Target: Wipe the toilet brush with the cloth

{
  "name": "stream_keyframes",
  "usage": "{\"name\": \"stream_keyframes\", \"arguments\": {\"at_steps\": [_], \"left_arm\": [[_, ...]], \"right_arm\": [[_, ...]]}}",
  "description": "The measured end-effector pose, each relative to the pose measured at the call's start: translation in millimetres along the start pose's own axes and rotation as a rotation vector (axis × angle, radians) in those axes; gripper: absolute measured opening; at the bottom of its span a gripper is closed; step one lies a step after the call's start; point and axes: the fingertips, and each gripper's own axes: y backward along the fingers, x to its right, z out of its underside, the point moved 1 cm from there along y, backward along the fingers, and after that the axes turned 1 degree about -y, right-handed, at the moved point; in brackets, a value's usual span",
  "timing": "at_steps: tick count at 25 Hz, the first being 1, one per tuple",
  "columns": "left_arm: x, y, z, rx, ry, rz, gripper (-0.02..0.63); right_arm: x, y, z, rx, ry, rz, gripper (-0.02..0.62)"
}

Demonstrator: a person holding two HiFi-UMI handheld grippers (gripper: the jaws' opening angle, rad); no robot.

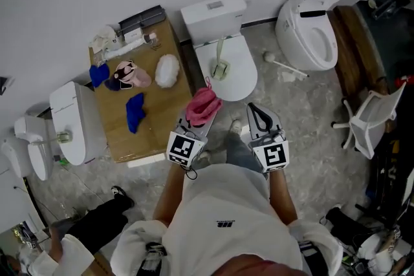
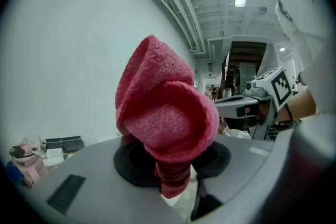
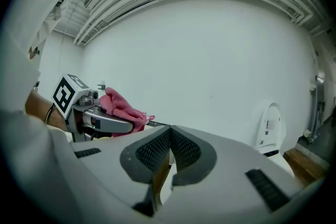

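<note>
A pale green toilet brush lies on the closed lid of the middle toilet. My left gripper is shut on a bunched pink cloth, just in front of that lid. In the left gripper view the cloth stands up from the jaws of the left gripper and hides much of what lies ahead. My right gripper hovers beside it over the floor; in its own view the right gripper has its ribbed pads pressed together with nothing between them. A white long-handled brush lies on the floor between two toilets.
A wooden table at the left holds a blue cloth, a white fluffy thing, a pink item and bottles. Another toilet stands at the right, one more at the left. A white chair is at the far right.
</note>
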Motion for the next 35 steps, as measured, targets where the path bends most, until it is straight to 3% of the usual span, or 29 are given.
{"name": "stream_keyframes", "arguments": {"at_steps": [6, 17, 23, 31, 35], "left_arm": [[-21, -48, 11, -0.038, 0.021, -0.102, 0.141], [-53, -107, 50, -0.104, 0.058, -0.250, 0.141], [-71, -125, 81, -0.132, 0.088, -0.304, 0.141], [-92, -144, 131, -0.175, 0.119, -0.307, 0.141], [-104, -154, 153, -0.197, 0.131, -0.305, 0.141]], "right_arm": [[47, -38, 16, -0.024, 0.011, -0.118, -0.005], [91, -100, 72, -0.108, 0.036, -0.287, -0.005], [102, -132, 106, -0.119, 0.016, -0.293, -0.005], [100, -165, 152, -0.181, 0.050, -0.324, -0.003], [106, -181, 175, -0.207, 0.003, -0.303, -0.003]]}}
